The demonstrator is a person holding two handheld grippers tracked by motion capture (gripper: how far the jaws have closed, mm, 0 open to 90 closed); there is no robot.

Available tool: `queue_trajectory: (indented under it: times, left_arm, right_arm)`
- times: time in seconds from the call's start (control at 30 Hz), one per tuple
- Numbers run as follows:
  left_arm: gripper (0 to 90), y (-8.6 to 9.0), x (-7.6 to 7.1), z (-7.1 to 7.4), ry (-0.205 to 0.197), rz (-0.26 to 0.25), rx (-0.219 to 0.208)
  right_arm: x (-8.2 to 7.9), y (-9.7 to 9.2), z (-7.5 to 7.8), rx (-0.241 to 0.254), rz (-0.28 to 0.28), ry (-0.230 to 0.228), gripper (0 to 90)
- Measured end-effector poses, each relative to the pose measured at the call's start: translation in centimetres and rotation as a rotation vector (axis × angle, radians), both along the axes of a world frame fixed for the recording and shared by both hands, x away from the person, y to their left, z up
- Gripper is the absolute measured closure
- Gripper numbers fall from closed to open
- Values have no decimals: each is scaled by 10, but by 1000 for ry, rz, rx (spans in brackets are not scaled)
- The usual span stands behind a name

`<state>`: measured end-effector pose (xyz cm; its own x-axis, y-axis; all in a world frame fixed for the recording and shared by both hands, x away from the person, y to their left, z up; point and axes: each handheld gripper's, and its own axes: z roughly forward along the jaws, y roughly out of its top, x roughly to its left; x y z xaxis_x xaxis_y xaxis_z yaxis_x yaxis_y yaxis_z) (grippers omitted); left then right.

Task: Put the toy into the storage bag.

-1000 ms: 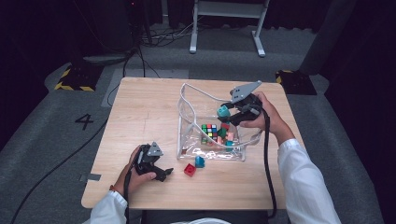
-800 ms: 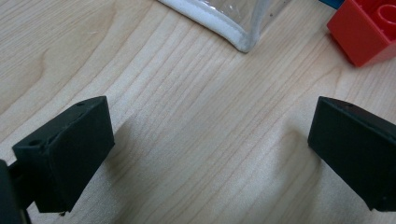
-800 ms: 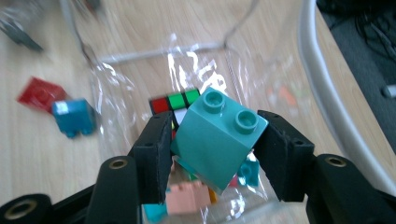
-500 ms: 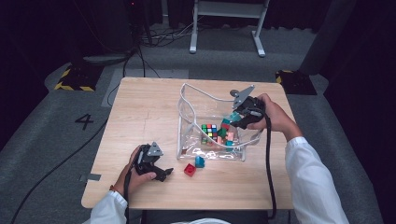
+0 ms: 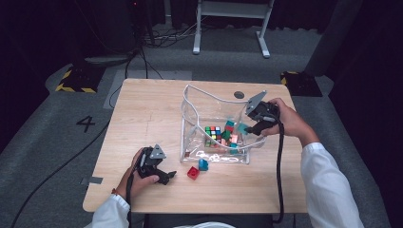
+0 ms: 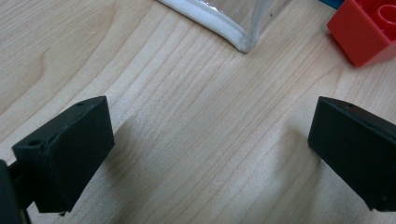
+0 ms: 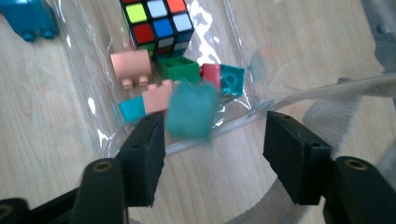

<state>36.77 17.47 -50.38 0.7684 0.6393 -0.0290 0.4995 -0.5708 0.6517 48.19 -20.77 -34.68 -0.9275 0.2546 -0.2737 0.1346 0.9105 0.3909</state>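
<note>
The right tool [image 5: 247, 127] hangs over the right edge of a clear plastic bag [image 5: 199, 102] that stands open on the wooden worktop [image 5: 142, 118]. Its jaws have just been opening, and they stand apart now with a teal block [image 7: 191, 111] loose in the gap between them. The block is blurred, touches neither pad, and sits above the bag's mouth. In the high view it shows as a teal spot [image 5: 242, 128] just beside the tool's tip.

Inside the bag lie a puzzle cube [image 7: 156, 21] with coloured squares, a green brick [image 7: 180, 70], two pink bricks [image 7: 130, 65], a small red brick [image 7: 211, 74] and a teal brick [image 7: 232, 79], all close together on the bag's floor.

The left tool [image 5: 164, 175] rests low on the worktop near its front edge, held in the person's left hand [image 5: 135, 173]. Its jaws are spread wide with only bare wood between them. Just ahead of it, outside the bag's front wall, a red brick [image 5: 192, 172] and a blue brick [image 5: 203, 164] lie side by side on the worktop.
</note>
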Motion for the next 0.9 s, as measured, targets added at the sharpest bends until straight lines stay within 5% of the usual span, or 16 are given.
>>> queue_trajectory:
  times: [0.27, 0.53, 0.8, 0.9]
  left_arm:
    - [4, 0, 0, 0, -1, -1, 1]
    - [4, 0, 0, 0, 0, 0, 0]
    - [4, 0, 0, 0, 0, 0, 0]
    - [4, 0, 0, 0, -1, -1, 1]
  right_arm:
    - [-17, -29, 21, 176, -19, -69, 345]
    - [-38, -64, 33, 406, -120, -145, 292]
    - [-68, -109, 32, 534, -204, -187, 273]
    - [-76, -122, 25, 536, -234, -198, 267]
